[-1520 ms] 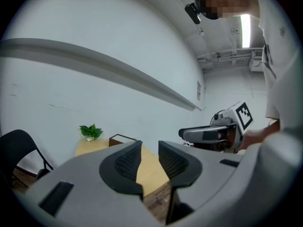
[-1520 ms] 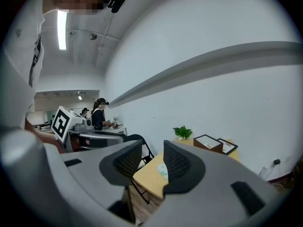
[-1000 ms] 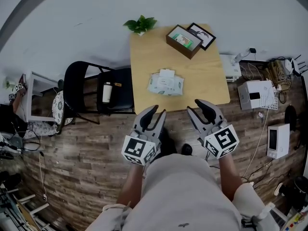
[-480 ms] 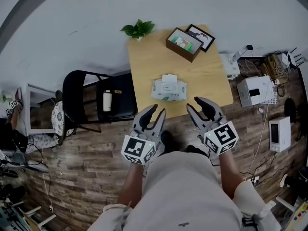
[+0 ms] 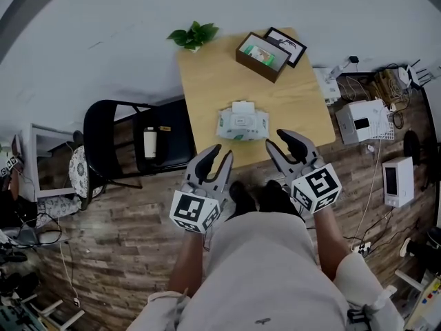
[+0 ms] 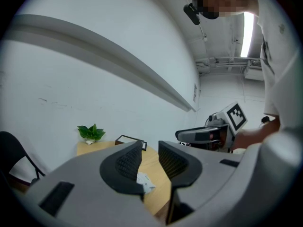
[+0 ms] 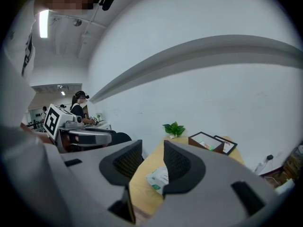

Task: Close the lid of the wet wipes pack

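Observation:
The wet wipes pack [image 5: 241,125] lies near the front edge of the wooden table [image 5: 207,88], its white lid flap standing open at the far side. Both grippers hover short of the table's front edge, above the floor. My left gripper [image 5: 215,156] is open and empty, to the near left of the pack. My right gripper [image 5: 281,143] is open and empty, to the pack's near right. In the left gripper view, the pack [image 6: 145,182] shows low between the jaws of the left gripper [image 6: 150,148]. The right gripper view shows the pack [image 7: 158,178] beyond the right gripper [image 7: 152,148].
A potted plant [image 5: 193,34], a dark open box [image 5: 262,55] and a picture frame [image 5: 289,45] sit at the table's far end. A black chair [image 5: 131,143] holding a bottle [image 5: 149,142] stands left of the table. White appliances [image 5: 362,121] and cables lie right.
The table and pack have come closer to both grippers as the person stepped forward. Both grippers stay open and empty.

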`<state>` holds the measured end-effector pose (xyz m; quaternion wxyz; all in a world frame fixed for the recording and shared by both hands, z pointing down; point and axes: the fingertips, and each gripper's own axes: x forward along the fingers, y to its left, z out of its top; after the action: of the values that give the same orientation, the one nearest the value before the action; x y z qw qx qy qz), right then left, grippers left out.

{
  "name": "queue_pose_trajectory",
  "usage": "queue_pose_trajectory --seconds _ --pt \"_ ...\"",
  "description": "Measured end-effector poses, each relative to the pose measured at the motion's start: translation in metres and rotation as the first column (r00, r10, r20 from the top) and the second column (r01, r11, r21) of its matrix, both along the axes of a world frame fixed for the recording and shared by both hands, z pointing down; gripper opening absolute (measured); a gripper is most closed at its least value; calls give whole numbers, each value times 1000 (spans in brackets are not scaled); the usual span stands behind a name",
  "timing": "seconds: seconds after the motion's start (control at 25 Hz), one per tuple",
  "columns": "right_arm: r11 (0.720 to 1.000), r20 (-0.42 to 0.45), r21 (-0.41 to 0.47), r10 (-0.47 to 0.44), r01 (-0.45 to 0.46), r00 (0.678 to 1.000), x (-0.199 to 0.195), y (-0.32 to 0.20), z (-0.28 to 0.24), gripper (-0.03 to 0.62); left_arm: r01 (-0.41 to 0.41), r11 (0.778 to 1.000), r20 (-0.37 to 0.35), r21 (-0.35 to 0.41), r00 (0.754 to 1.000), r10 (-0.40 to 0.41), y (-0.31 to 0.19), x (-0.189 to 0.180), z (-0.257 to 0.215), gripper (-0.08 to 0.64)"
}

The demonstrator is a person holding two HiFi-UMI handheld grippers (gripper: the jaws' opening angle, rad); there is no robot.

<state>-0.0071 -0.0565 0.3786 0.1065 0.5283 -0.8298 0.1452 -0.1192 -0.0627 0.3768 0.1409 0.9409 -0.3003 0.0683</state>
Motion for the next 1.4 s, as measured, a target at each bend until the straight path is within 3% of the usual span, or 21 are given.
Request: queue_pose_trajectory --seconds 0.28,0.84,1.4 --pt "999 -10 -28 -26 25 1000 -1 -5 13 140 11 1000 9 -18 1000 -11 1 -1 7 92" --pt "988 48 -98 -113 118 992 11 -19 44 140 91 995 51 -43 995 -89 -1 19 12 92" --pt "959 49 -164 -226 231 973 38 -60 83 140 192 979 84 -66 979 -186 -20 51 22 92"
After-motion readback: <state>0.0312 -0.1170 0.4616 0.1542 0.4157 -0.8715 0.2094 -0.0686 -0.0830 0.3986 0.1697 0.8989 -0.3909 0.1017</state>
